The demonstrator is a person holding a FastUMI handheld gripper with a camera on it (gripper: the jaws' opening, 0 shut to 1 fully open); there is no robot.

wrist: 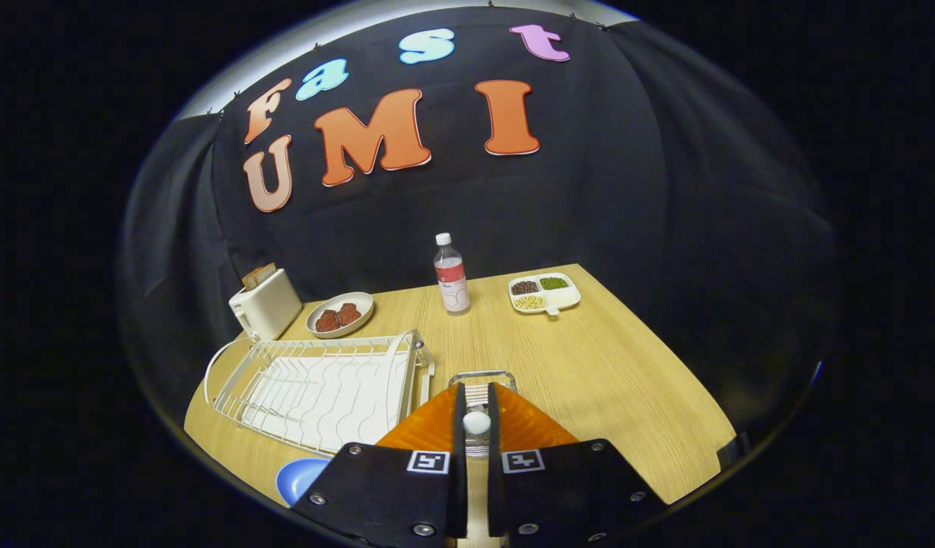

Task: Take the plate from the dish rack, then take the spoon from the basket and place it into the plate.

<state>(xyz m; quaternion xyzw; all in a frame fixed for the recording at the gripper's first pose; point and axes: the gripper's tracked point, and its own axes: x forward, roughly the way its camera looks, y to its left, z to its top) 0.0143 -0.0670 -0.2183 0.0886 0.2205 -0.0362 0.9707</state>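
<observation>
My gripper (476,415) is clenched on one white spoon (476,422); its rounded end shows between the fingers, long axis approx. along them. One small wire basket (482,376) sits just ahead. One white wire dish rack (322,388) beside it, w/ one blue plate (300,478) near the fingers' base.

Gripper (476,411) low over the table, pointing forward and slightly down, both fingers (458,426) drawn close, nearly parallel, pinching a small white rounded spoon end (476,422) in the narrow gap between them, tips level, mount plates squarely behind.
</observation>
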